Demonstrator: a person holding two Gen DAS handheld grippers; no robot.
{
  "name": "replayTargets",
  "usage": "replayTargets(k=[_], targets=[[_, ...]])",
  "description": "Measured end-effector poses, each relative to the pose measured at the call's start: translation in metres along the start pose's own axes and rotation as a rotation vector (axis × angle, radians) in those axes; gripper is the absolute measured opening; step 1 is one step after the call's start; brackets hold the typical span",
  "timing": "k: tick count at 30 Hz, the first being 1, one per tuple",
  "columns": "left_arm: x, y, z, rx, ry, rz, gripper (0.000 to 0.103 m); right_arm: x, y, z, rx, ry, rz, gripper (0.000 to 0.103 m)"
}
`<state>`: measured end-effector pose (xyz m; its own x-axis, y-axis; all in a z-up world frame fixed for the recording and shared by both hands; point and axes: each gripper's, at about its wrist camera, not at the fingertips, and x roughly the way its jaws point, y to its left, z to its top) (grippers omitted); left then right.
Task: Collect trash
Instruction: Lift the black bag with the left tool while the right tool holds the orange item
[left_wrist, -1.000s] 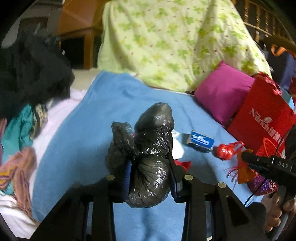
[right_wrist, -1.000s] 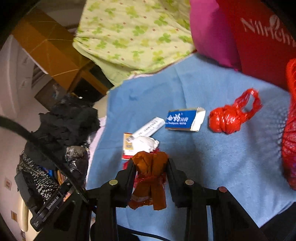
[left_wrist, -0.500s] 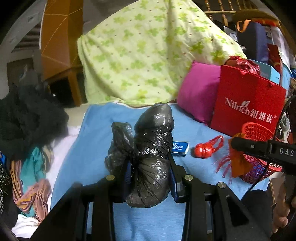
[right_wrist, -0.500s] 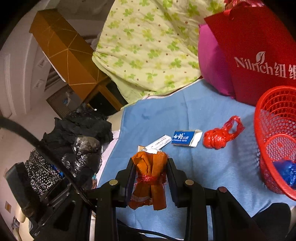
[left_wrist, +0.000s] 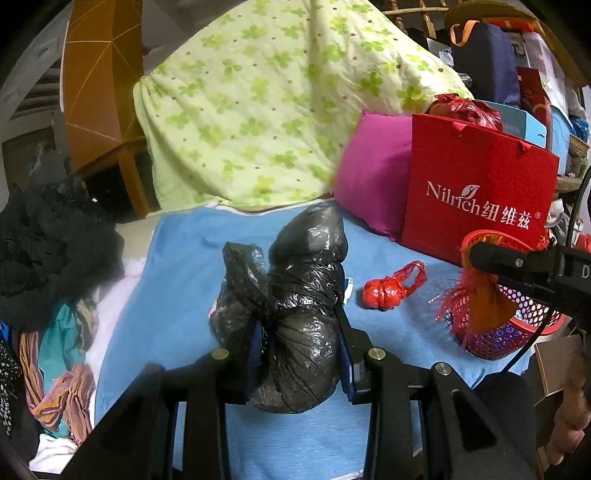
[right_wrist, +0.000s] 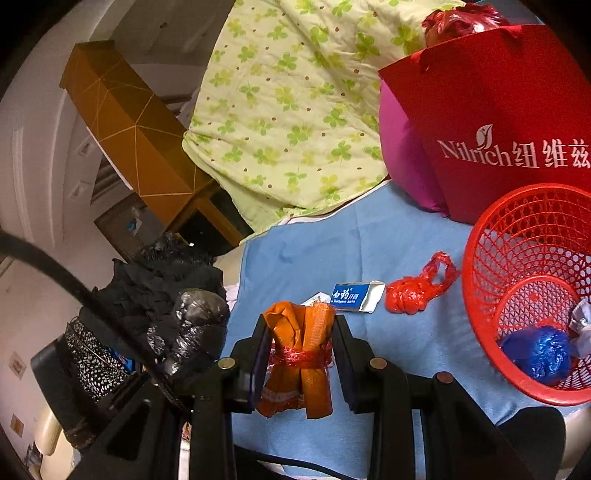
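**Inspector A:** Two tools are loaded. The left tool (left_wrist: 301, 354) is clamped on a knotted black plastic bag (left_wrist: 304, 306), gripped low across its bulk, with the top standing above the jaws and a smaller lobe bulging out to the left. The right tool (right_wrist: 297, 354) is clamped on an orange wrapper bundle (right_wrist: 299, 354) tied round the middle with red string; the jaws pinch it at that waist, probably because that is its firmest part.

**Inspector B:** Where does the trash go?

**Inspector A:** Into the red mesh basket (right_wrist: 476, 280) standing on the blue bed sheet (right_wrist: 303, 254), at the near right edge of the bed. It already holds a blue crumpled bag (right_wrist: 535, 350) and something pale beside it. In the left view the orange bundle hangs at the basket's rim, so I judge that drop comes first.

**Inspector B:** What is outstanding?

**Inspector A:** A knotted red plastic bag (right_wrist: 417, 291) and a blue toothpaste box (right_wrist: 356, 295) lie on the sheet, just left of the basket, close together. A white item behind the box is mostly hidden.

**Inspector B:** Obstructions?

**Inspector A:** A red Nilrich gift bag (left_wrist: 476, 188) stands directly behind the basket, against a magenta pillow (left_wrist: 373, 173). A green floral quilt (left_wrist: 266, 110) is heaped at the far end. Both tools converging on one basket could crowd each other.
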<state>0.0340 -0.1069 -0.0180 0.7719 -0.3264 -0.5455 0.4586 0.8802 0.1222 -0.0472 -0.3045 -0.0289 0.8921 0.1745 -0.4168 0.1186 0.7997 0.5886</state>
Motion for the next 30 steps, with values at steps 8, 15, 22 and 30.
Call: replayTargets(k=[8,15,22,30], targets=[[0.002,-0.010,0.001,0.015,0.009,-0.006,0.037,-0.015,-0.006,0.005,0.010,-0.034,-0.002,0.035],[0.005,-0.020,0.004,0.030,0.018,-0.017,0.037,-0.027,-0.008,0.007,0.005,-0.060,-0.009,0.035],[0.006,-0.030,0.005,0.050,0.022,-0.026,0.037,-0.036,-0.017,0.008,0.018,-0.076,-0.014,0.035],[0.008,-0.044,0.006,0.068,0.032,-0.043,0.037,-0.048,-0.028,0.010,0.034,-0.100,-0.025,0.035]])
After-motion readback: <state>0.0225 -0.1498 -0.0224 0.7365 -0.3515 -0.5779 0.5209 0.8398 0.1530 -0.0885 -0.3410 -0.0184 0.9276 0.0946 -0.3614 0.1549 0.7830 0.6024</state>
